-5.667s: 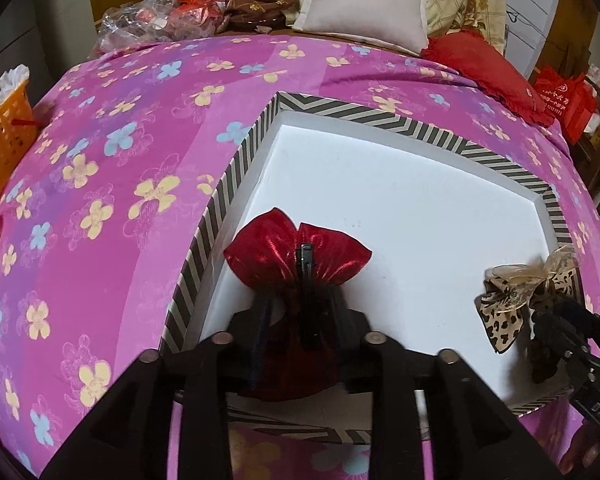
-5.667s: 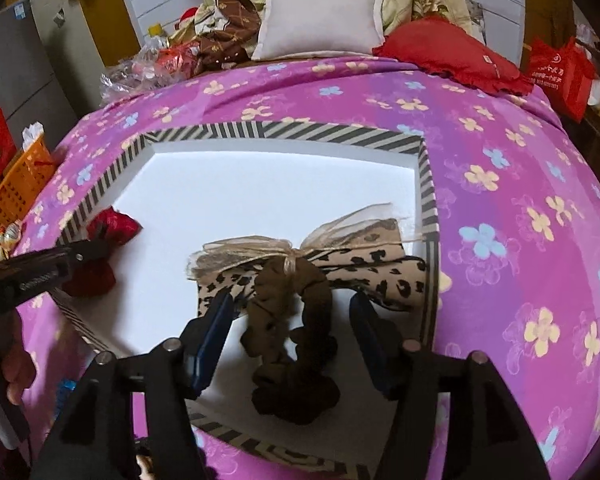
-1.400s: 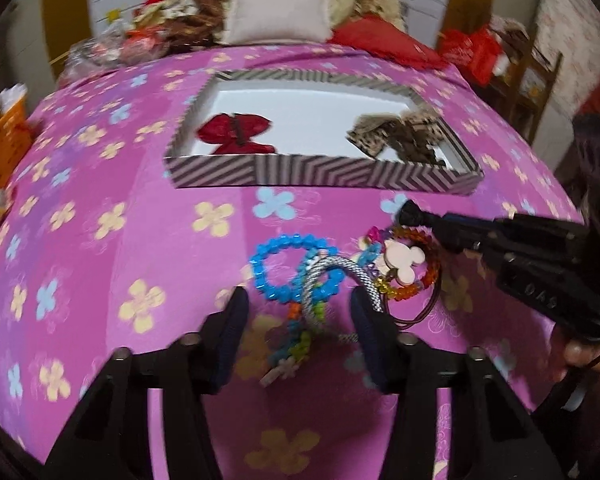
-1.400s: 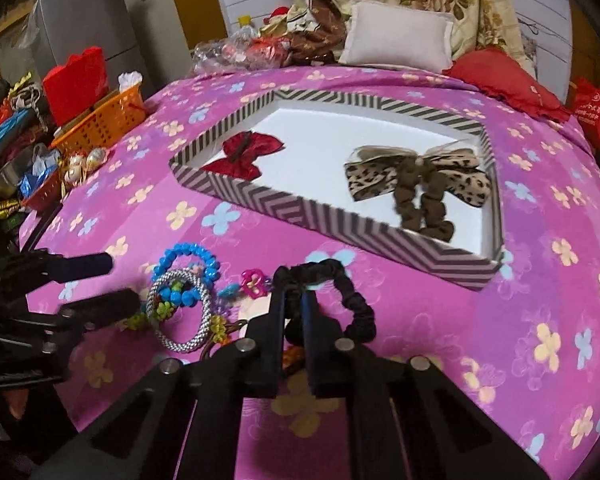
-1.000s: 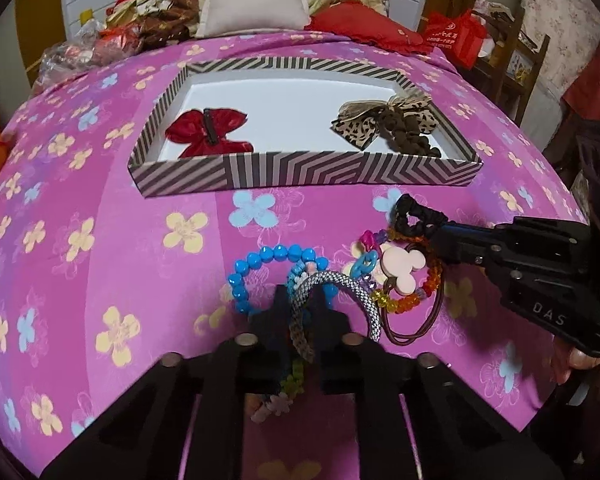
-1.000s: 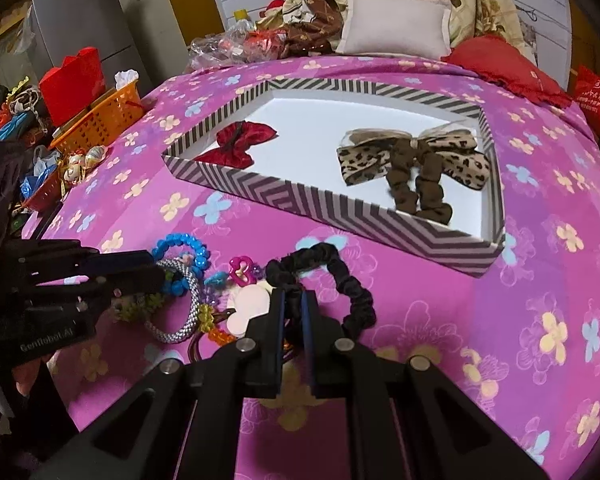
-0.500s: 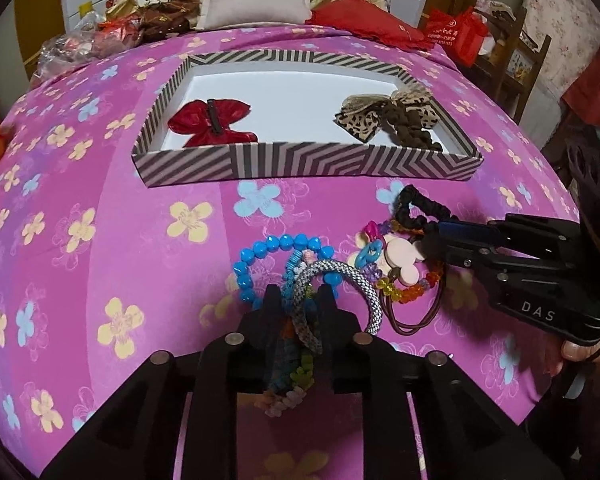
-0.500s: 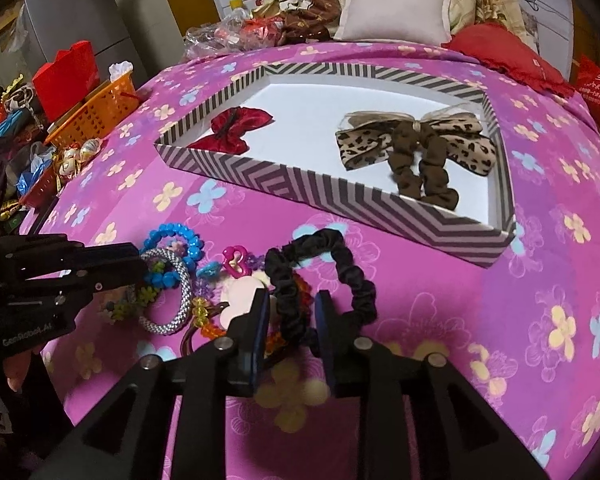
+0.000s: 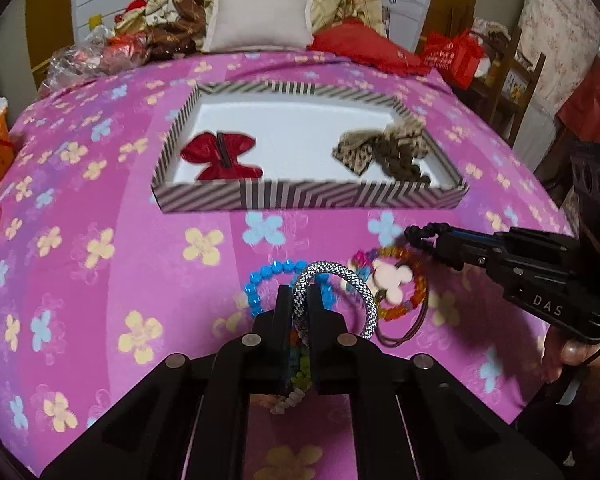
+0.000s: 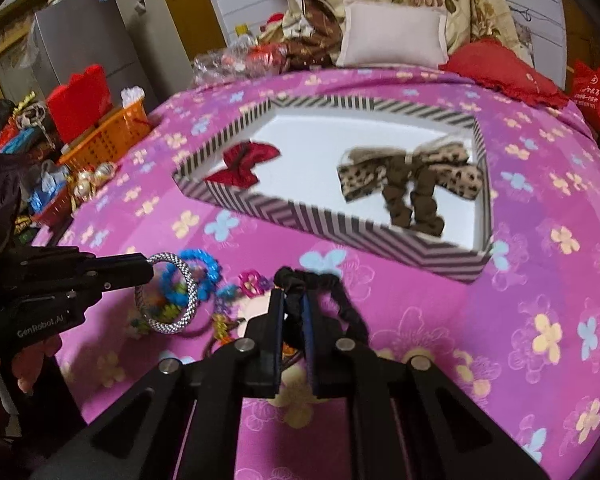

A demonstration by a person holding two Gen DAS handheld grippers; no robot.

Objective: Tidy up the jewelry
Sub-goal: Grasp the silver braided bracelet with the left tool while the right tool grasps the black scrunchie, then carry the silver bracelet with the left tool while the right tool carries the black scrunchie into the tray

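My left gripper (image 9: pixel 300 294) is shut on a silver braided bangle (image 9: pixel 364 292) and holds it above the pink bedspread; it also shows in the right wrist view (image 10: pixel 180 304). My right gripper (image 10: pixel 294 300) is shut on a black scrunchie (image 10: pixel 340 292), lifted off the bed. A blue bead bracelet (image 9: pixel 260 280), a Mickey charm bracelet (image 9: pixel 396 280) and a pink clip (image 10: pixel 250 282) lie below. The striped tray (image 9: pixel 308 194) holds a red bow (image 9: pixel 220 156), a leopard bow (image 10: pixel 456 168) and a brown scrunchie (image 10: pixel 416 200).
An orange basket (image 10: pixel 108 136) and clutter stand off the bed's left edge. Pillows (image 9: pixel 260 24) and a red cushion (image 9: pixel 364 44) lie at the bed's far end. A red bag (image 9: pixel 456 56) and shelves stand at the right.
Both grippers have risen and moved toward the tray, the left lifting the silver bangle, the right lifting the black scrunchie off the pile.
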